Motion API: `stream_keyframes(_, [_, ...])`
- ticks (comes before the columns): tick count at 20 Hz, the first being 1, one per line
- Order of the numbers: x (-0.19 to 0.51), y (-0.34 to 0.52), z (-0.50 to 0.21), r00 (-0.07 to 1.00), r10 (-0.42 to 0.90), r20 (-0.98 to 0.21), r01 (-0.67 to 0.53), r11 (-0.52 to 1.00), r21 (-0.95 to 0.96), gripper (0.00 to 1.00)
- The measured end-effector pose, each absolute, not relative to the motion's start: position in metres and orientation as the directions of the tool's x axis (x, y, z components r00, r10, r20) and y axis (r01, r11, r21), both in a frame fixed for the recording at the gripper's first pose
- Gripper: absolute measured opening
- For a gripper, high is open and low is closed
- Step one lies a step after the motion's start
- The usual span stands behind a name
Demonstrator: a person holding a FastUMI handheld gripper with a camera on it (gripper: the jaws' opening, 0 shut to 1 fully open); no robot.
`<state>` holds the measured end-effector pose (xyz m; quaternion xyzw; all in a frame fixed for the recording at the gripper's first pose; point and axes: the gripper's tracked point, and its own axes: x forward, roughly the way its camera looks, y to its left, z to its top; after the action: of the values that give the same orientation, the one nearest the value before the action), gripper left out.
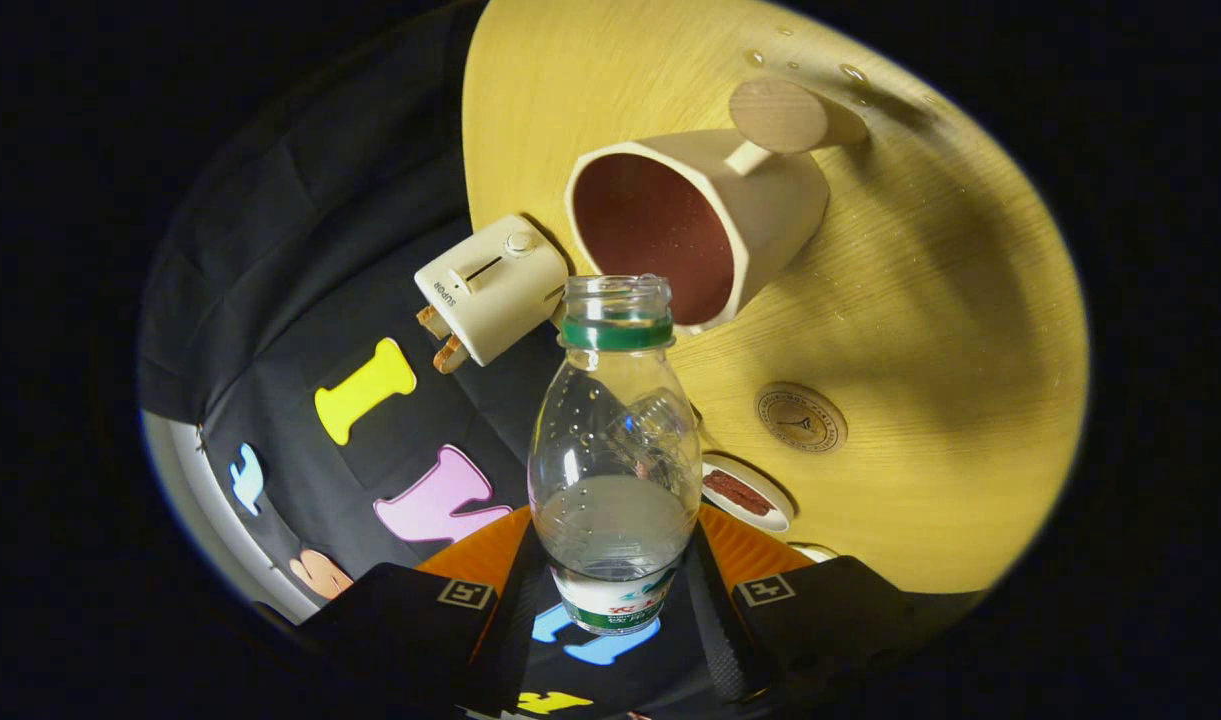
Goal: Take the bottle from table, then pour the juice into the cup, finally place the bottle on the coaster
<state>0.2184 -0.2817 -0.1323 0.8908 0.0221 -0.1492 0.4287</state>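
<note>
My gripper is shut on the clear plastic bottle, both fingers pressing its lower body. The bottle has a green neck ring, no cap, and a little liquid in its lower part. The whole view is rolled, so the wooden table stands tilted. Just beyond the bottle's open mouth is the cream cup, its dark red inside facing me, with a round wooden knob on its handle. A round wooden coaster lies on the table, to the right of the bottle's shoulder and nearer than the cup.
A cream toaster with bread slices in it stands at the table's edge, left of the bottle neck. A small white dish with something reddish sits close beside the bottle. Water drops dot the table beyond the cup.
</note>
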Motion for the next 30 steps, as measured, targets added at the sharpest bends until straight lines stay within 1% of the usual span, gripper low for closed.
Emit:
stream_keyframes(3, [0.21, -0.273, -0.129, 0.956, -0.078, -0.282, 0.209, -0.492, 0.845, 0.73])
stream_keyframes(6, [0.203, -0.264, -0.126, 0.957, -0.067, -0.282, 0.249, -0.309, 0.918, 0.73])
stream_keyframes(10, [0.186, -0.25, -0.132, 0.944, -0.048, -0.326, 0.328, 0.079, 0.941, 0.73])
stream_keyframes(14, [0.165, -0.245, -0.132, 0.936, -0.094, -0.34, 0.344, 0.454, 0.822, 0.73])
stream_keyframes(18, [0.151, -0.246, -0.118, 0.925, -0.191, -0.329, 0.359, 0.722, 0.591, 0.73])
stream_keyframes(21, [0.149, -0.231, -0.105, 0.921, -0.237, -0.308, 0.35, 0.852, 0.389, 0.73])
stream_keyframes(24, [0.153, -0.207, -0.094, 0.924, -0.277, -0.263, 0.335, 0.918, 0.21, 0.73])
stream_keyframes(27, [0.169, -0.189, -0.093, 0.914, -0.327, -0.24, 0.352, 0.934, 0.067, 0.73])
stream_keyframes(30, [0.198, -0.182, -0.095, 0.898, -0.389, -0.205, 0.403, 0.915, 0.027, 0.73])
